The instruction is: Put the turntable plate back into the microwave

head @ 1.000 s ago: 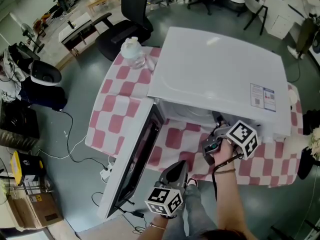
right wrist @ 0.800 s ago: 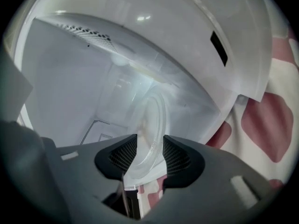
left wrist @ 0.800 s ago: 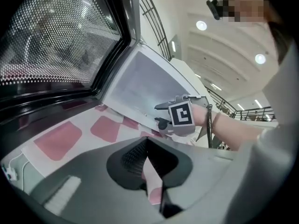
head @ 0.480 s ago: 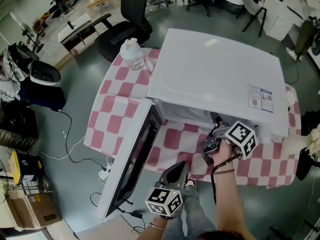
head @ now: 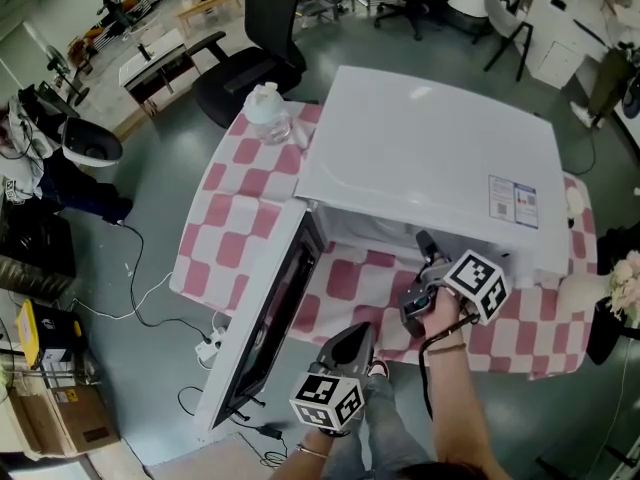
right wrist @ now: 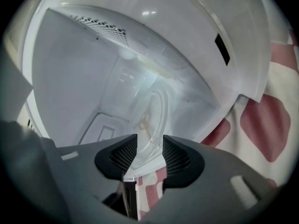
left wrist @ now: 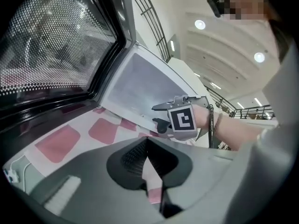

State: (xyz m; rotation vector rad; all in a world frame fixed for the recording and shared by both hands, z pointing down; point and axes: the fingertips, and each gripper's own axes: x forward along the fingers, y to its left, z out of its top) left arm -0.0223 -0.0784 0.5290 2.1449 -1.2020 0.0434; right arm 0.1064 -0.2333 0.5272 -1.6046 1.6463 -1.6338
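the right gripper (right wrist: 149, 146) has its jaws closed on the near rim of the turntable plate (right wrist: 152, 115), one ribbed pad on each side of the glass; the gripper is rolled, so the plate shows as a tall narrow oval; it is clear glass, round, with a raised rim and a paler ring inside it, and light glints along its edge; it reaches from the jaws into the mouth of the white cavity (right wrist: 79, 78), whose walls carry dotted vent patches; whether the plate touches the cavity floor cannot be told; from the head view the right gripper (head: 422, 240) points into the opening of the microwave (head: 430, 158), a hand (head: 440, 313) behind its marker cube (head: 475, 286); the plate itself is hidden there under the microwave's white top; the left gripper (left wrist: 147, 141) is clenched with nothing in it, its two jaws meeting at a point; it hangs low in front of the microwave (head: 355, 336), just beside the door (head: 270, 318), which stands swung wide open; the microwave sits on a pink and white checked cloth (head: 230, 218).
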